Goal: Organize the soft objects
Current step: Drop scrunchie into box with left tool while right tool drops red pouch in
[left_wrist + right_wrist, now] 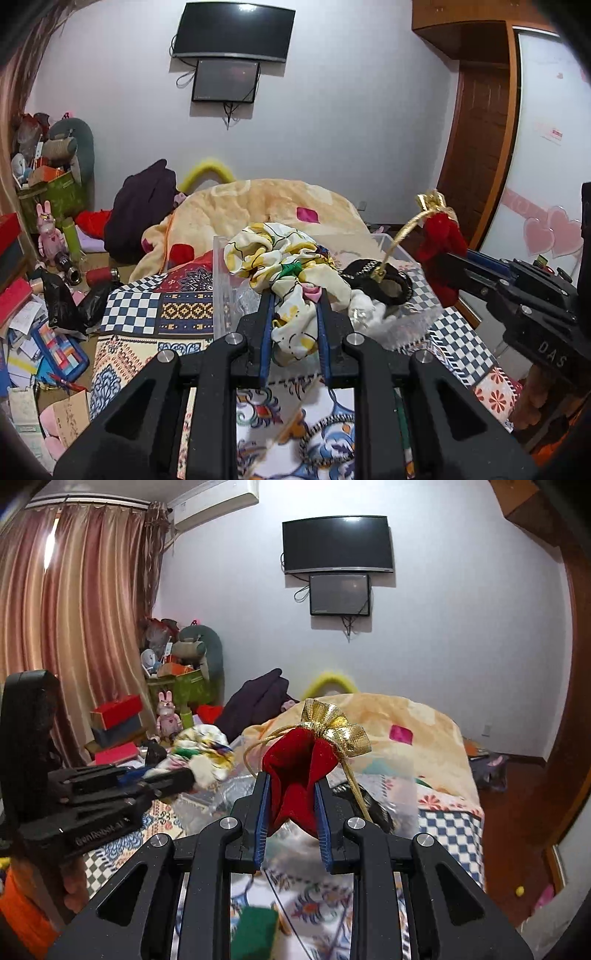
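- Floral scrunchie (284, 280): pinched between left gripper (294, 295) fingers, held above clear plastic box (225, 291).
- Red velvet pouch (299, 775), gold-trimmed: clamped in right gripper (291, 786), raised over same box.
- Black scrunchie (384, 282): lying inside box, on patterned bedspread (155, 314).

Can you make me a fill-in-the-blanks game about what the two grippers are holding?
1. The left gripper is shut on a floral ____.
2. The right gripper is shut on a ____ velvet pouch.
3. The pouch's shiny top is colored ____.
4. The clear plastic bin sits on the ____.

Answers: scrunchie, red, gold, bed
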The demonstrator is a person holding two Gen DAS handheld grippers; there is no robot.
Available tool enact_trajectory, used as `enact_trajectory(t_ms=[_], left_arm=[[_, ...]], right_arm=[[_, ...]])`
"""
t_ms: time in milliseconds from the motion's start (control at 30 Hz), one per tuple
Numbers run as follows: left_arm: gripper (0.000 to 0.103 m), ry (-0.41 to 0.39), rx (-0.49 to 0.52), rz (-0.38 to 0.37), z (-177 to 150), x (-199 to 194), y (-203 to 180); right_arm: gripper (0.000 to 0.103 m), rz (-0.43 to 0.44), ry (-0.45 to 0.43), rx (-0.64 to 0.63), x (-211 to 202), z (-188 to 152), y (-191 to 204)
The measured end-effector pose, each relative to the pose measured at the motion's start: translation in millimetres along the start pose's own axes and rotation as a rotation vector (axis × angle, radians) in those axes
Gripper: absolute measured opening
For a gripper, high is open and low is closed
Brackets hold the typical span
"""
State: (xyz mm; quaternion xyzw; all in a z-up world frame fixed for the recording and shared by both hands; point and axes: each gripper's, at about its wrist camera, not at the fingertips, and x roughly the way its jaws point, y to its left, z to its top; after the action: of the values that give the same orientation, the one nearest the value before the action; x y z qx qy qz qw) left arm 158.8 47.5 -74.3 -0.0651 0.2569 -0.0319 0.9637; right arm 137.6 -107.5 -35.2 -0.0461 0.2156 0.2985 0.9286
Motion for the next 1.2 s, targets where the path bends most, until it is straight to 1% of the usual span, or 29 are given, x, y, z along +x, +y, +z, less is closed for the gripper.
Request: enact_trajectory(t_ms=[200, 467, 567, 600, 667, 767, 833, 933, 1000, 1067, 1200], left_arm=[[0.02, 0.047, -0.011, -0.006, 2, 29, 3], [0.02, 0.129, -0.003, 0.004, -8, 63, 5], [0.021, 0.148, -0.005, 0.008, -11, 70, 5], [0.024, 0.148, 0.0, 0.012, -12, 70, 4], [0.026, 0.149, 0.004, 0.015, -13, 71, 4], [0.032, 0.149, -0.02, 0.004, -12, 69, 8], [0.038, 0.145, -0.048, -0.018, -11, 65, 12], [0.043, 0.132, -0.065, -0.034, -10, 58, 14], [0.043, 0.119, -0.053, -0.03, -8, 52, 12], [0.045, 0.098, -0.037, -0.024, -7, 43, 9], [0.057, 0.05, -0.015, -0.021, -4, 23, 3]], right_arm=[[0.021, 0.028, 0.053, -0.003, 32, 3, 5], [0.022, 0.045, 0.179, 0.014, 69, -12, 1], [0.026, 0.06, 0.215, 0.021, 75, -18, -1], [0.027, 0.057, 0.217, 0.019, 75, -20, -1], [0.027, 0.05, 0.219, 0.012, 74, -22, -1], [0.031, 0.051, 0.22, 0.019, 70, -21, -4], [0.04, 0.059, 0.216, 0.03, 66, -19, -10], [0.05, 0.042, 0.197, 0.032, 59, -15, -12], [0.05, 0.041, 0.186, 0.029, 53, -13, -12], [0.053, 0.037, 0.175, 0.02, 48, -10, -12], [0.064, 0.013, 0.133, 0.004, 31, -4, -10]])
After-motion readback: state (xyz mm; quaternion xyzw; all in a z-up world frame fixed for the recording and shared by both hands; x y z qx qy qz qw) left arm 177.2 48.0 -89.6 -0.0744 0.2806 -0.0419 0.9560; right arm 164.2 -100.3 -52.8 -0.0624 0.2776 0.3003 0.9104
